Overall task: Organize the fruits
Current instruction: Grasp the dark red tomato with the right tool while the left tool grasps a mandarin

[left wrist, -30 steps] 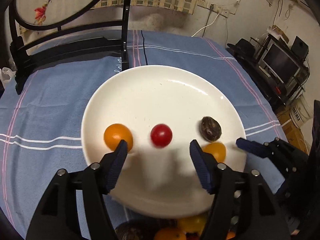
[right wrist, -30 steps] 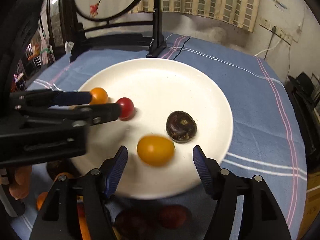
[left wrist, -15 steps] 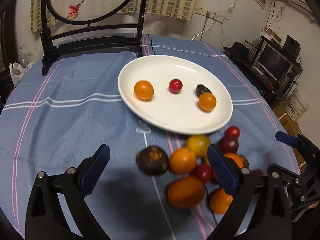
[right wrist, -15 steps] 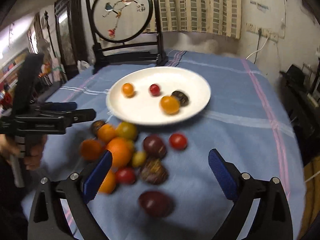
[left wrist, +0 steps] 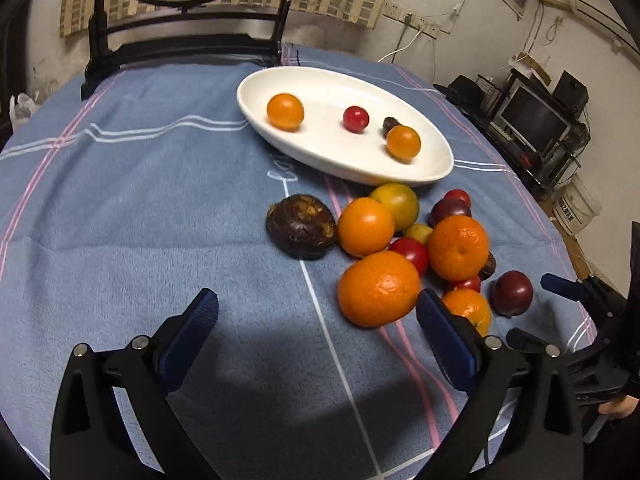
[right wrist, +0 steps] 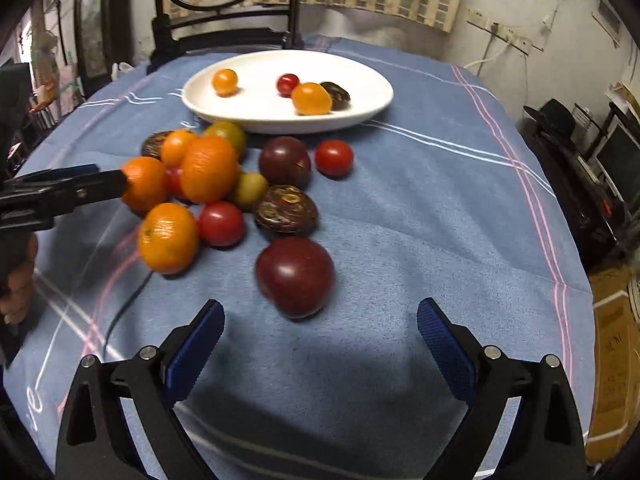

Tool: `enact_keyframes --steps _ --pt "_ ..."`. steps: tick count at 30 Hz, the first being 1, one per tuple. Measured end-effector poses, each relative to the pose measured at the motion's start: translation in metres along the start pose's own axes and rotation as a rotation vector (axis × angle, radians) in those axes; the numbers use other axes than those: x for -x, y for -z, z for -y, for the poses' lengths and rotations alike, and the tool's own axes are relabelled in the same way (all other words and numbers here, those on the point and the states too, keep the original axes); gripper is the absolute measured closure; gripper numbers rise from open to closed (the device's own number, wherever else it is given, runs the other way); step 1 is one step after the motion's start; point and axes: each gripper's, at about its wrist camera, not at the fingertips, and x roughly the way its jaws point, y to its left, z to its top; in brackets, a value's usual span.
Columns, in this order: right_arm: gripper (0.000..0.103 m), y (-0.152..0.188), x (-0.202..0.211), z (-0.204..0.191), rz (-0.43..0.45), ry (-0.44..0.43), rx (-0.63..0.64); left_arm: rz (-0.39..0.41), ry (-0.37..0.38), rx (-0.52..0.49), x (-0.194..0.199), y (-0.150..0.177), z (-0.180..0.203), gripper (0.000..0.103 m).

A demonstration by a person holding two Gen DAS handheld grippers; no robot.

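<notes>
both claws wide and empty over the fruit pile

the left gripper (left wrist: 316,320) hangs low over the blue tablecloth (left wrist: 160,208) with its jaws spread wide and nothing between them. just ahead of its right finger sits a large orange (left wrist: 378,289), touching the rest of the heap. the right gripper (right wrist: 318,330) is equally wide and empty, with a dark plum (right wrist: 295,276) lying alone just in front of its gap.

beyond both claws the loose fruit pile (right wrist: 208,184) clusters on the cloth: oranges, red cherry tomatoes, a greenish fruit, and 2 wrinkled dark brown ones. further on, the white plate (left wrist: 436,160) already holds 4 pieces, so most of the sorting looks undone.

handling, as a guess: the plum is smooth, round and probably soft, so it may roll or squirt out of a hard pinch; take it across its widest middle with gentle pressure. the orange looks heavier with a dimpled, grippier skin; grip it at its equator too. neighbours touching it may roll when it lifts.
</notes>
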Motion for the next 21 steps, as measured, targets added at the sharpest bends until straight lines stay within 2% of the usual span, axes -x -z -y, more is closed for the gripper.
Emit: enact_keyframes --steps 4,6,7,9,12,14,21 --pt "0.011 -0.006 -0.009 0.003 -0.006 -0.016 -0.029 -0.003 0.012 0.024 -0.001 0.001 -0.004 0.006" --pt "0.021 -0.009 -0.016 0.002 -0.016 -0.026 -0.036 -0.001 0.012 0.026 -0.001 0.001 -0.005 0.006" --pt "0.029 -0.010 -0.018 0.002 -0.022 -0.036 -0.041 -0.002 0.012 0.024 -0.001 0.001 -0.004 0.006" --pt "0.034 -0.011 -0.020 0.002 -0.021 -0.055 -0.059 -0.004 0.011 0.021 -0.002 0.000 -0.003 0.005" --pt "0.061 -0.013 -0.018 0.003 -0.001 -0.069 -0.077 -0.008 0.013 0.016 -0.003 -0.001 -0.003 0.005" --pt "0.062 -0.012 -0.014 0.006 0.007 -0.120 -0.113 -0.012 0.014 0.014 -0.004 -0.001 -0.003 0.005" --pt "0.062 0.002 0.000 0.006 0.025 -0.174 -0.135 -0.037 0.003 -0.005 -0.008 0.001 0.006 0.005"
